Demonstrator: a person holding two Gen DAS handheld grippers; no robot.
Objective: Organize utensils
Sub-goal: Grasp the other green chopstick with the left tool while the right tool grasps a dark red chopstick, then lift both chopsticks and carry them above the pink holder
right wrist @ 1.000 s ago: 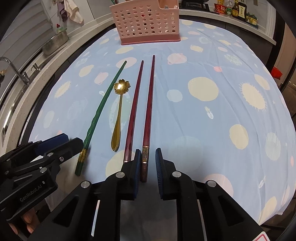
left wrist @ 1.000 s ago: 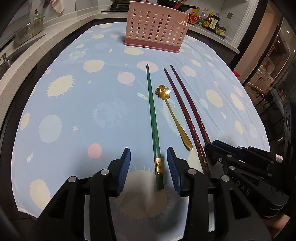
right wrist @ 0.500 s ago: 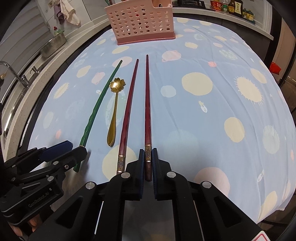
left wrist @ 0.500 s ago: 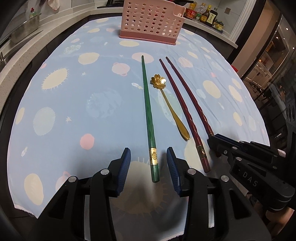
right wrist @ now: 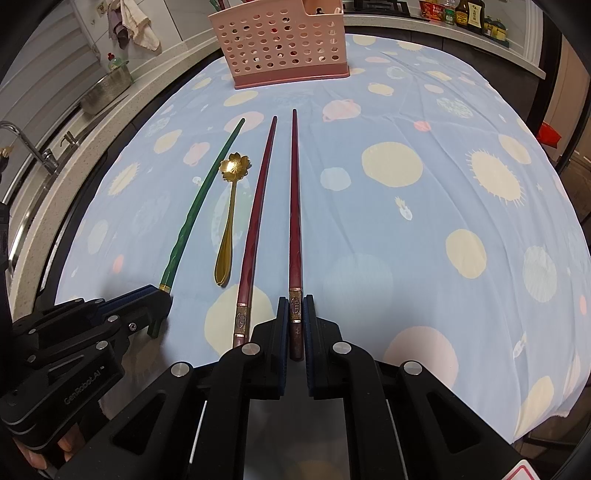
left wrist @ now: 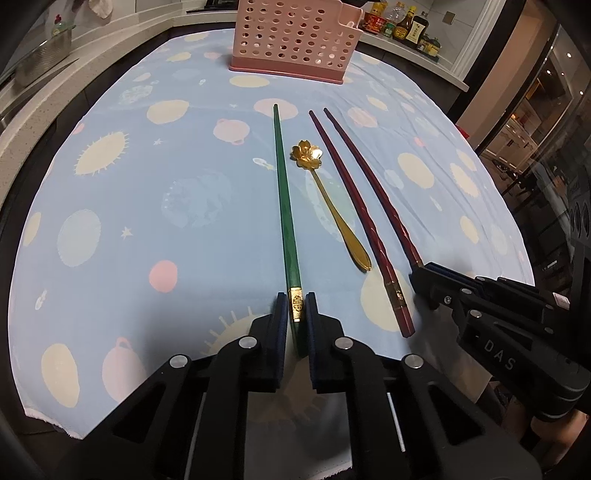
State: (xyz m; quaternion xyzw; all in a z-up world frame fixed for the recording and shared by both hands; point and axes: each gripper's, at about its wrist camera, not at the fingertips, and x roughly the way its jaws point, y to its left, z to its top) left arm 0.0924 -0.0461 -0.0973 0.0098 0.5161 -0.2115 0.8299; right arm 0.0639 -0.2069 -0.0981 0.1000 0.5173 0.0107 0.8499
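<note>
Chopsticks and a spoon lie in a row on the blue spotted cloth (left wrist: 155, 206) that covers the counter (right wrist: 55, 177), all pointing toward twelve o'clock, where a pink perforated utensil basket (left wrist: 295, 40) stands at the far end of the cloth. From nine o'clock to three o'clock the row runs: a green chopstick (left wrist: 284, 199), a gold spoon (left wrist: 332, 206) with a flower-shaped bowl, then two dark red chopsticks side by side.

The left gripper (left wrist: 295, 310) is low at six o'clock over the near end of the green chopstick, and its fingers (left wrist: 280, 314) are closing on the gold-banded end, the blue pads now tight against it on either side. The stick's far tip rests on the cloth.

The right gripper (right wrist: 295, 310) has its fingers (right wrist: 311, 314) drawn narrow and pressed on the near, banded end of the outer red chopstick (right wrist: 294, 206), the one furthest toward three o'clock. The inner red chopstick (right wrist: 255, 229) lies free just beside it, close but not touching the fingers as far as I can see. The spoon lies loose between the green stick and the inner red one, its handle end toward six o'clock.

Both grippers sit side by side at the near edge of the cloth. Bottles (left wrist: 402, 27) line the back counter beyond the basket, at about one o'clock, and a tap (right wrist: 33, 147) shows at nine o'clock.
</note>
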